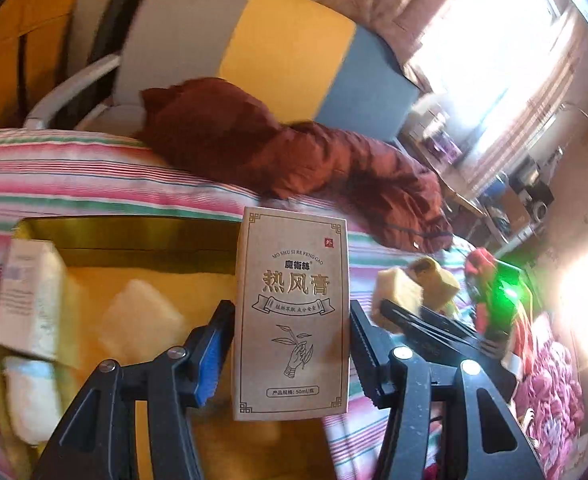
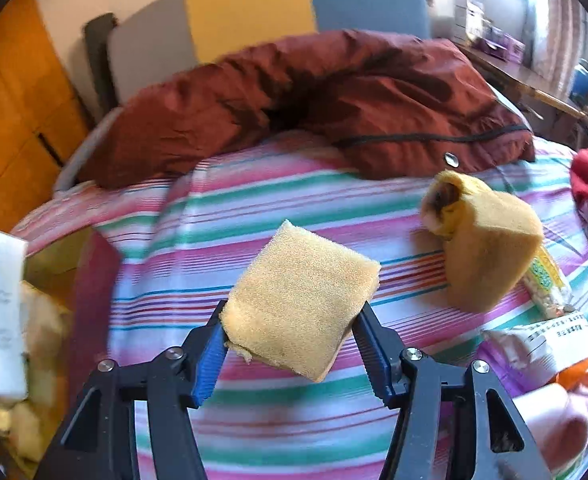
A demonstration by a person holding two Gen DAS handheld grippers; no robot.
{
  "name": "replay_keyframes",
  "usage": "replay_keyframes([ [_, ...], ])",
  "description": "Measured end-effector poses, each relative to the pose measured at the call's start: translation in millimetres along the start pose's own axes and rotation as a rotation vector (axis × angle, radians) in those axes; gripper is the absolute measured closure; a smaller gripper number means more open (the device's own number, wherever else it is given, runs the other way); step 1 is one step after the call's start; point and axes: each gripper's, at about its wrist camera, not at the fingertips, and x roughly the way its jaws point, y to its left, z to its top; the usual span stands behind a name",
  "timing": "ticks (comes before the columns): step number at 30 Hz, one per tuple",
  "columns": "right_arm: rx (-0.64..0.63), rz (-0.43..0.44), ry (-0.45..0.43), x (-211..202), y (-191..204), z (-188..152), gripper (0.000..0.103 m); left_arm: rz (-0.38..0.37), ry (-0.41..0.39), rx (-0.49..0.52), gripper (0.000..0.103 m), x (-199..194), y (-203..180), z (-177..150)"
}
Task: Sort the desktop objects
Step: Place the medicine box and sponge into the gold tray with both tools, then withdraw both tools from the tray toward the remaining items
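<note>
In the left wrist view, the left tongs (image 1: 292,344) grip a tall kraft-paper box (image 1: 292,312) by its two sides, holding it upright at the centre of the frame. Behind and to the left of it sits a yellow bin (image 1: 134,228) on the striped bedspread (image 1: 94,172); a white carton (image 1: 28,296) leans at its left edge and pale sponge pieces lie inside. At the right of the frame the right tongs (image 1: 397,308) appear, carrying a yellow piece.

In the right wrist view, the right tongs (image 2: 290,344) are closed on a yellow sponge block (image 2: 299,300), lifted clear above the bedspread (image 2: 254,200). Near the right edge a folded yellow sponge (image 2: 489,248) rests on the bed, with packets beside it and a rust-red jacket (image 2: 333,100) across the top.

Both items look to be in transit, so the carrying step is in hand. The next move probably calls for bringing each over the bin and opening the tongs, the box lowered so it does not topple.
</note>
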Motion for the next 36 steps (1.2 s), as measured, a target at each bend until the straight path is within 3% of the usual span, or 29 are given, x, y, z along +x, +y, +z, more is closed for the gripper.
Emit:
replay_keyframes([
  [8, -0.212, 0.161, -0.072, -33, 99, 0, 0.042, 0.144, -0.026, -0.036, 0.047, -21, 64, 18],
  [13, -0.334, 0.185, -0.093, -34, 161, 6, 0.041, 0.232, 0.008, -0.004, 0.047, -11, 92, 34],
  [16, -0.368, 0.173, -0.100, -24, 191, 14, 0.032, 0.228, 0.047, -0.006, 0.044, 2, 104, 38],
  [18, -0.386, 0.170, -0.098, -20, 205, 13, 0.022, 0.218, 0.073, -0.046, 0.037, 7, 114, 37],
  [21, -0.398, 0.158, -0.102, -20, 217, 8, 0.013, 0.234, 0.053, -0.105, 0.037, 3, 128, 30],
  [25, -0.405, 0.154, -0.089, -22, 215, -4, 0.012, 0.217, 0.007, -0.159, 0.037, -16, 135, 12],
  [36, -0.381, 0.165, -0.054, -41, 194, -63, 0.009, 0.246, -0.076, -0.062, 0.037, -50, 88, -48],
])
